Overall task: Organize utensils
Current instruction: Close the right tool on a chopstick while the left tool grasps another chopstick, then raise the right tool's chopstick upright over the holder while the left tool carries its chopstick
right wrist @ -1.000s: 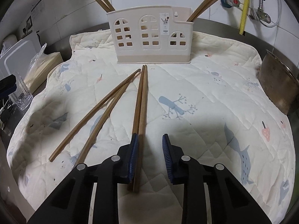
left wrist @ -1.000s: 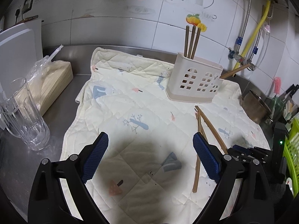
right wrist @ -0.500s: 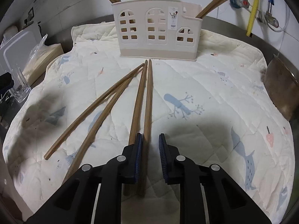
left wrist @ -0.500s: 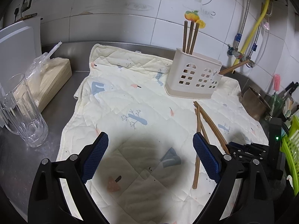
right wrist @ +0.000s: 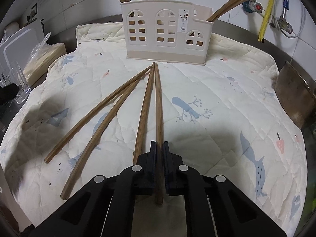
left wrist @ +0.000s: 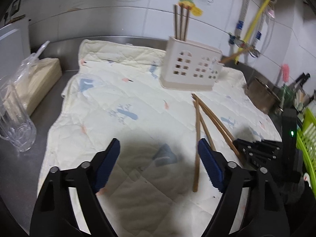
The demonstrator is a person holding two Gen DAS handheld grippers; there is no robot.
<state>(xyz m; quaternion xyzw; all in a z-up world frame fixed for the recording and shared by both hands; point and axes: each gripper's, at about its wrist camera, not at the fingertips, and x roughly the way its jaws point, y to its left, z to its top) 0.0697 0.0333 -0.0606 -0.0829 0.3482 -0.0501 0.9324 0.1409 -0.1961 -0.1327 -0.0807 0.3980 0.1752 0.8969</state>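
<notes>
The right gripper [right wrist: 159,148] is clenching one wooden chopstick [right wrist: 158,106] between its pads; a second chopstick [right wrist: 145,110] is lying just left of the pads, two more chopsticks [right wrist: 94,122] farther left on the quilted mat [right wrist: 217,102]. Ahead, the utensil holder [right wrist: 165,37] is standing upright. The left gripper [left wrist: 158,162] is hanging released, its jaws closing on nothing, the chopsticks lying ahead to its right.
</notes>
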